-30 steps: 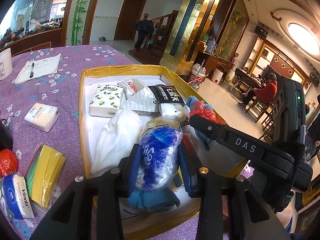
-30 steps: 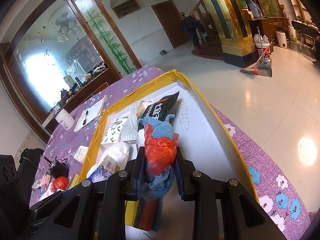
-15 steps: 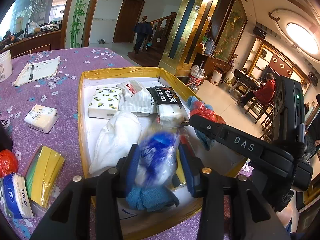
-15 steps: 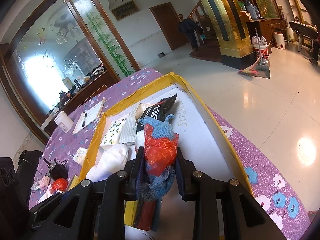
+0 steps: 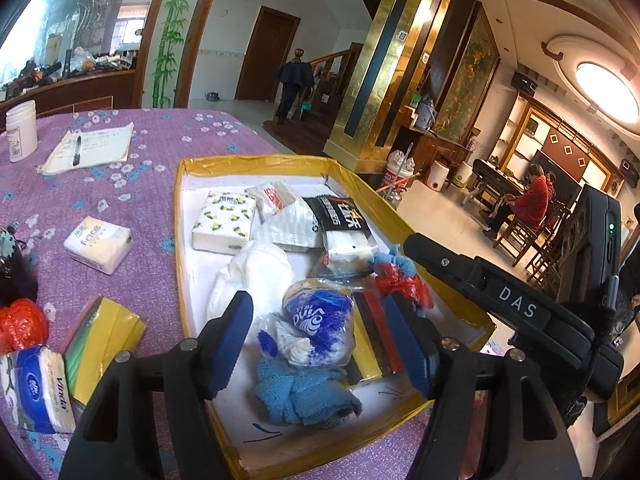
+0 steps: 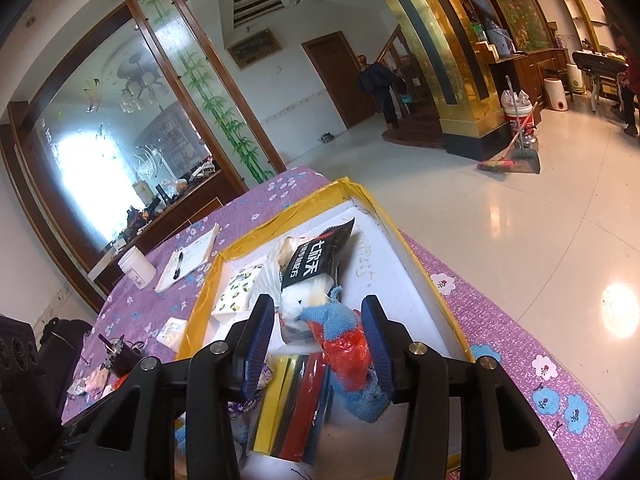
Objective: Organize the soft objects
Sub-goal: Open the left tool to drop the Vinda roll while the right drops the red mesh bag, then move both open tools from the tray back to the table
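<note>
Both tools' jaws, clamped a second ago, are opening: left tool (image 5: 320, 344) frees the blue packet (image 5: 320, 316), right tool (image 6: 316, 344) the blue-red rag (image 6: 348, 344). The rag, touching one pad, may snag on withdrawal.

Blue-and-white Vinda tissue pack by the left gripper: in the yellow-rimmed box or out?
In. The blue-and-white tissue pack lies inside the yellow-rimmed box, between the opening jaws of the left gripper, clear of both pads.

Legible text, left wrist view:
- "DAS", white letters on the black gripper body (image 5: 516, 304) at right.
- "Vinda" on the blue-and-white tissue pack (image 5: 36, 388) at lower left, on the tablecloth.
- "face" on the small white tissue pack (image 5: 98, 243) beside the tray.
- Blue wrapper (image 5: 320, 320) in the tray: print upside down, apparently "Vinda".
- Black packet (image 5: 340, 216): white Chinese characters, not read with certainty.
</note>
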`<control>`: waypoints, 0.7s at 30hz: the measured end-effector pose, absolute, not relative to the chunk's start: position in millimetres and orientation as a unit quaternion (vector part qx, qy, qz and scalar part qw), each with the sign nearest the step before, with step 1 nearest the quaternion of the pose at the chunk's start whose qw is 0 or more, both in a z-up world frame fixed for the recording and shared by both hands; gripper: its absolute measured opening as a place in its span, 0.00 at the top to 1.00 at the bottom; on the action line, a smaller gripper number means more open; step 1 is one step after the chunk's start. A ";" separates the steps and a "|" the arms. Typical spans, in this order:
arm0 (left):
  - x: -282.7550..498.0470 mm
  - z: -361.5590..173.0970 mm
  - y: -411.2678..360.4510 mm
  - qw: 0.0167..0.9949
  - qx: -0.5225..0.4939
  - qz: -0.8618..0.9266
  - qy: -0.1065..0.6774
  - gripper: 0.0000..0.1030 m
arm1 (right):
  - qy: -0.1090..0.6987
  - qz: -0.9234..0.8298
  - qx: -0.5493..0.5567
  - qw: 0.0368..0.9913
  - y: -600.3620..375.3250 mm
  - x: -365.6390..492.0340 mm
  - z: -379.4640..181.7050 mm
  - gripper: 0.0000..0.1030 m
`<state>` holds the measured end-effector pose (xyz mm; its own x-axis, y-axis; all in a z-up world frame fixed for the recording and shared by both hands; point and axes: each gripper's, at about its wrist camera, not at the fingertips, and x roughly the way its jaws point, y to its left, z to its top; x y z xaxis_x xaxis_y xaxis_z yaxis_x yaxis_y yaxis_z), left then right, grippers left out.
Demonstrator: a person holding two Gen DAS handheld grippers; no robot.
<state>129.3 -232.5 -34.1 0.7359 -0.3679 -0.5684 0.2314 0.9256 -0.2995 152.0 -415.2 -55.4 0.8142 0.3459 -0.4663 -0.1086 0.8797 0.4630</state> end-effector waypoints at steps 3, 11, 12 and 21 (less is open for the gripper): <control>124.6 -30.9 -232.5 0.930 -0.101 -0.159 0.316 0.34 | 0.276 0.123 0.216 0.929 -416.7 150.9 -54.8 0.53; 113.5 -14.2 -229.3 0.930 -0.107 -0.161 0.312 0.29 | 0.270 0.121 0.222 0.929 -420.4 148.3 -55.4 0.52; 109.3 -11.5 -230.5 0.931 -0.105 -0.161 0.311 0.29 | 0.270 0.121 0.222 0.929 -420.9 148.0 -55.5 0.52; 87.3 0.2 -226.9 0.925 -0.100 -0.175 0.320 0.28 | 0.270 0.115 0.223 0.930 -422.6 147.8 -55.2 0.44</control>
